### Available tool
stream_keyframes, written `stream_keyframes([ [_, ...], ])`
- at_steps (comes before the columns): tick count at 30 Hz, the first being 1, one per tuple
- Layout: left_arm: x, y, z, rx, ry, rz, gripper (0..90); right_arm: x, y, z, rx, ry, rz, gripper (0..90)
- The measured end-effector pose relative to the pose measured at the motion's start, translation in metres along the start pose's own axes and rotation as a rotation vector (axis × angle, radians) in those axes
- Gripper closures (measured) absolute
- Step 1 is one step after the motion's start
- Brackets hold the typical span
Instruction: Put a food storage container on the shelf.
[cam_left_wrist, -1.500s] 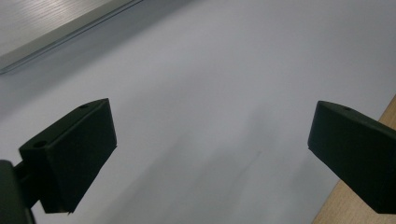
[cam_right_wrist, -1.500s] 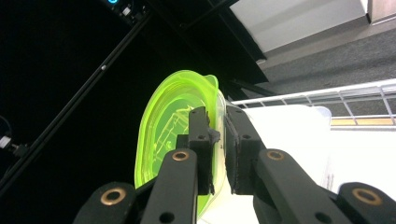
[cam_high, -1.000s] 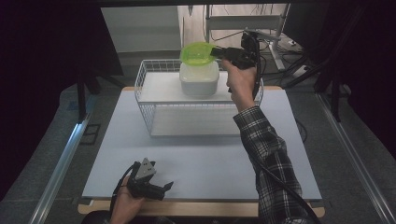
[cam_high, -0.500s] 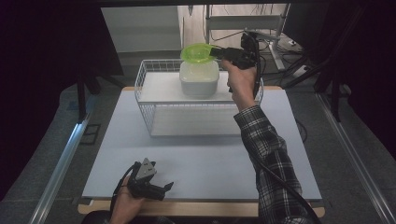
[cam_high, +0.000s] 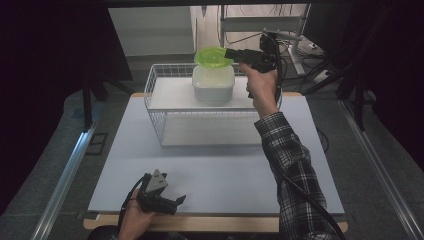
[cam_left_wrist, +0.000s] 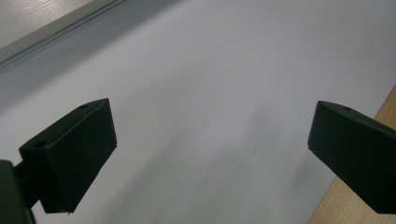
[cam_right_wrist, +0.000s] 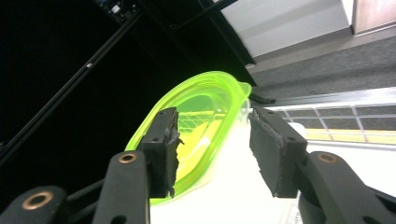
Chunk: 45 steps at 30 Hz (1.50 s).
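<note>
right gripper (cam_high: 231, 54) up at the far side of the table, over the wire basket (cam_high: 155, 107), jaws part-way apart and just now opening; in the right gripper view (cam_right_wrist: 212, 154) the green lid (cam_right_wrist: 196, 121) stands between the pads, its rim against the left pad, clear of the right one. released rather than clenched, then. green lid (cam_high: 214, 56) resting tilted on top of the white container (cam_high: 213, 84), which sits on the raised shelf of the basket. not pressed flat: one edge higher, toward the gripper.

step in hand, by judgement: letting go of the lid after setting it on the container. next move probably calls for drawing the gripper back along its own line, without catching the rim, then perhaps pressing the lid down level, since a tilted lid could slide off.

left gripper (cam_high: 162, 200) low at the near edge of the table (cam_high: 225, 170), held in the left hand, jaws wide apart over bare white surface (cam_left_wrist: 210, 116), nothing between them.

against the earlier frames: lid and container in the same place, both hands in the same place, lid sitting at much the same tilt; only the right jaws wider.
</note>
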<state>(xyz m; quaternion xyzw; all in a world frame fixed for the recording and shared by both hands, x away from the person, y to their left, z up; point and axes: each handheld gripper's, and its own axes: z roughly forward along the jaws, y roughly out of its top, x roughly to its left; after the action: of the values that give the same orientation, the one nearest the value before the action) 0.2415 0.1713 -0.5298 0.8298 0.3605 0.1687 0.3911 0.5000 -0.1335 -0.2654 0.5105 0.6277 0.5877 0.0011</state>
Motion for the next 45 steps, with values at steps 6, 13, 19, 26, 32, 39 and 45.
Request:
stream_keyframes([
  [6,0.0,0.0,0.0,0.001,0.001,-0.001,0.8,0.002,-0.002,0.005,0.014,0.013,-0.004,54.4],
  [13,0.0,0.0,0.0,0.001,0.0,0.0,0.9,0.001,-0.003,0.006,0.019,-0.007,-0.034,48.4],
  [19,0.0,0.0,0.0,0.003,0.0,-0.001,0.8,-0.004,-0.002,-0.006,0.015,0.011,-0.06,38.8],
  [26,0.0,0.0,0.0,0.006,0.005,-0.001,0.8,-0.009,-0.014,-0.022,0.032,0.036,-0.111,31.6],
  [32,0.0,0.0,0.001,0.002,0.004,-0.003,0.8,-0.008,-0.029,-0.035,0.051,0.044,-0.175,27.0],
  [39,0.001,0.0,0.0,-0.003,-0.004,-0.013,0.8,-0.007,-0.05,-0.049,0.068,0.048,-0.263,22.1],
  [45,0.0,0.0,0.001,-0.003,-0.006,-0.013,0.8,-0.005,-0.07,-0.056,0.094,0.042,-0.338,19.0],
])
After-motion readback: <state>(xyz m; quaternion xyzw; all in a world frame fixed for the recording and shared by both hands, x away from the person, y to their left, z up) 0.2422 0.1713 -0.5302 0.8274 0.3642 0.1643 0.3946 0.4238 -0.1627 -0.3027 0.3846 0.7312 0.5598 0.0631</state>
